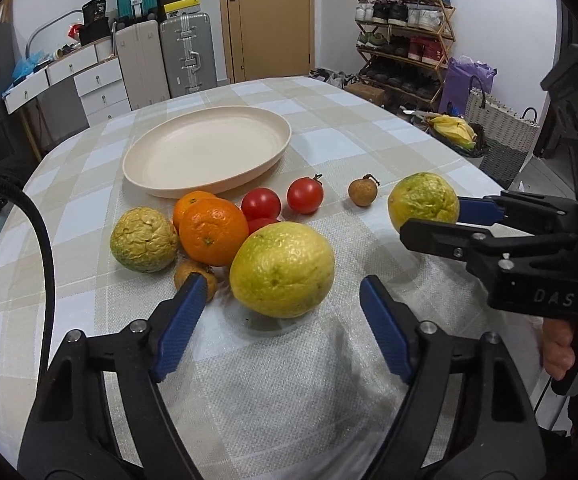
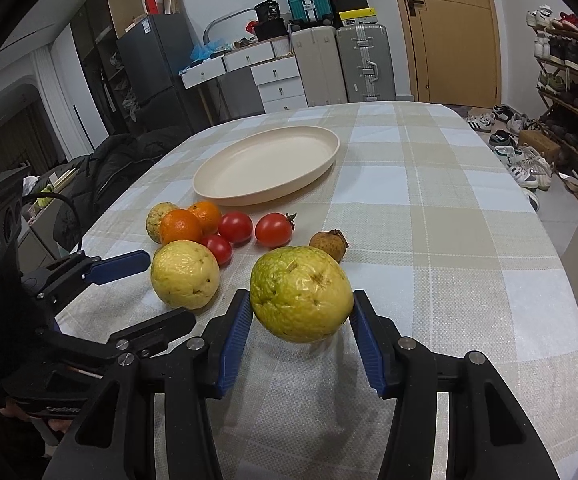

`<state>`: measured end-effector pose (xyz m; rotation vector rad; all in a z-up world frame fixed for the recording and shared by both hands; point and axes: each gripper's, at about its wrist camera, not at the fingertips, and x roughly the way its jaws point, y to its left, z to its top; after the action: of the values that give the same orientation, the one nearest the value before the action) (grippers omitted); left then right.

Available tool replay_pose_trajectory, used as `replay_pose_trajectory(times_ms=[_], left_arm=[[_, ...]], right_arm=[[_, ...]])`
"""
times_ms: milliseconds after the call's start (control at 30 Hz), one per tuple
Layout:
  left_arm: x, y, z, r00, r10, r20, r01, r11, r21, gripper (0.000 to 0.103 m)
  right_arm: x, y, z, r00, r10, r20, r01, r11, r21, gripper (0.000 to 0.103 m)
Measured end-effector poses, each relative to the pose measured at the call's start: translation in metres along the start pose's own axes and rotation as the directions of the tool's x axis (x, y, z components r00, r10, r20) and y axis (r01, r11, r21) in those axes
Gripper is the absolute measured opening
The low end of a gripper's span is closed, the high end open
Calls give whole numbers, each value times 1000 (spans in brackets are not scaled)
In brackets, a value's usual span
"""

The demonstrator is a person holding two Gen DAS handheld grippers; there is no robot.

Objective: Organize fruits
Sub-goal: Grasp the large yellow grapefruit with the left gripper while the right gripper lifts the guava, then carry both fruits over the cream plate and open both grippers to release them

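From the left wrist, the left gripper [image 1: 279, 330] gapes near a yellow guava [image 1: 282, 269] while the far plate [image 1: 207, 152] sits bare (nothing sorted yet); from the right wrist, the right gripper [image 2: 299, 342] clasps another guava [image 2: 301, 293].

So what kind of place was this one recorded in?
Most likely a lived-in home, perhaps a dining or entry area. A checked tablecloth covers the table, a rack of shoes stands by the wooden door, and suitcases line the wall.
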<state>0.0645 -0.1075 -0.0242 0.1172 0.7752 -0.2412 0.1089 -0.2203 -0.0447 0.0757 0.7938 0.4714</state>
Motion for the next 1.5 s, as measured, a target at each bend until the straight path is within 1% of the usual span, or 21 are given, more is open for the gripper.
replay_pose_trajectory(times_ms=[100,167,233,300,367,433,700,833,1033,1100,1233,1333,1500], left_arm=[[9,1,3,1000,16,-23,-16,1000,-6,65],[14,3,5,999,11,-36,-12,1000,-16,61],[17,5,7,999,2,-43,-3,1000,-24,60],[19,5,8,999,-15,-44,15,1000,-20,55],[20,6,9,999,-21,-40,20,1000,-19,55],[20,9,10,998,-60,-33,59,998,-33,54],[1,17,4,997,-81,16,81,996,-28,54],[-13,23,0,996,-69,55,71,997,-32,54],[-32,39,4,991,-44,124,52,997,-62,54],[-39,45,5,989,-38,141,49,996,-73,54],[-49,56,8,986,-23,167,38,995,-87,54],[-55,67,11,984,-16,178,34,994,-104,54],[-61,85,17,980,6,197,19,992,-124,54]], right_arm=[[0,0,0,1000,2,2,-2,1000,-1,51],[-1,0,0,1000,4,2,-4,1000,-1,51],[0,0,0,1000,6,1,-6,1000,-1,51],[1,1,0,1000,7,-3,-7,1000,-5,51],[2,2,0,1000,7,-7,-7,1000,-10,51],[2,2,-1,1000,7,-7,-7,1000,-11,51],[5,4,-2,1000,4,-11,-5,1000,-17,51],[2,8,-2,1000,11,4,-11,1000,-27,51],[-13,19,3,996,17,89,-12,998,-54,51],[-15,23,6,994,19,104,-13,998,-66,51],[-14,29,13,994,22,111,-13,997,-79,51],[-12,30,17,993,41,107,-34,997,-71,51],[-9,34,27,993,36,115,-26,996,-81,51]])
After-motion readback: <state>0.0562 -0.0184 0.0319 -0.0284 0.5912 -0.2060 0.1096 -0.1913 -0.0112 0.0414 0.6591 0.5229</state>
